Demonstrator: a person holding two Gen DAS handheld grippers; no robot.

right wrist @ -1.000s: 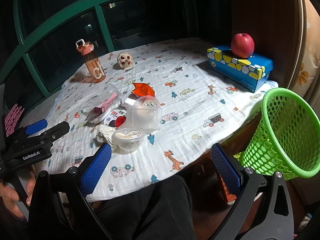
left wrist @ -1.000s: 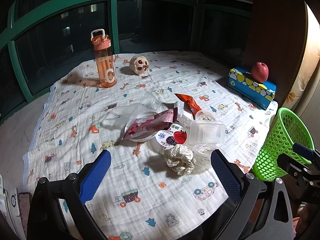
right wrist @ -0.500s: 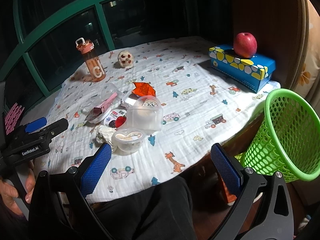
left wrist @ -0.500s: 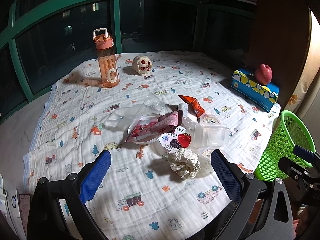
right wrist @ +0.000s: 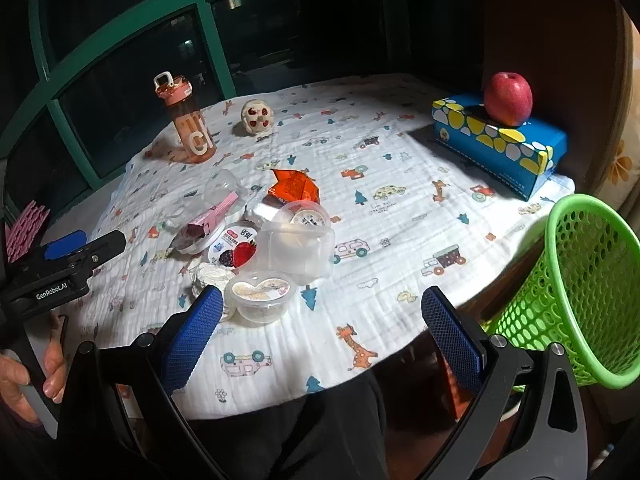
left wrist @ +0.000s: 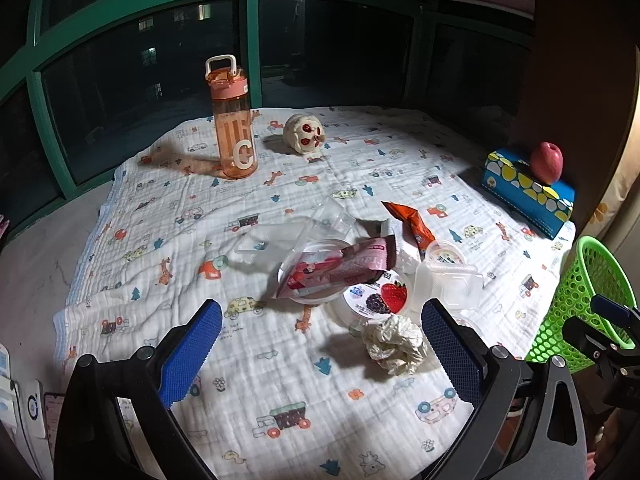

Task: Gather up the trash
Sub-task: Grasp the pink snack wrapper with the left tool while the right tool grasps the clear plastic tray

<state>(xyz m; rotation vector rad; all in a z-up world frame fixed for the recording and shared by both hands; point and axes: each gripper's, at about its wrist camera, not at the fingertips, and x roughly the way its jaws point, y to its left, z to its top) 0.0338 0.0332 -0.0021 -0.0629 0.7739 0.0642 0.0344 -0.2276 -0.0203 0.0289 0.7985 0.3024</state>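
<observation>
A heap of trash lies mid-table on the patterned cloth [left wrist: 280, 400]: a crumpled paper ball [left wrist: 394, 344], a berry yogurt lid [left wrist: 378, 296], a pink wrapper [left wrist: 340, 270], an orange wrapper [left wrist: 412, 220], clear plastic tubs [left wrist: 448, 284] and a small lidded cup [right wrist: 260, 296]. The green mesh basket [right wrist: 588, 300] stands off the table's right edge. My left gripper [left wrist: 320, 356] is open and empty, just short of the paper ball. My right gripper [right wrist: 320, 344] is open and empty above the table's near edge, the small cup by its left finger.
An orange water bottle [left wrist: 234, 120] and a skull-shaped toy [left wrist: 304, 134] stand at the back. A red apple [right wrist: 508, 98] sits on a blue tissue box [right wrist: 500, 144] at the right. Dark windows ring the table. A hand [right wrist: 24, 376] holds the left gripper.
The left wrist view has drawn back and swung a little left, so the trash heap sits further right and lower. The right gripper has barely moved. Both stay open.
</observation>
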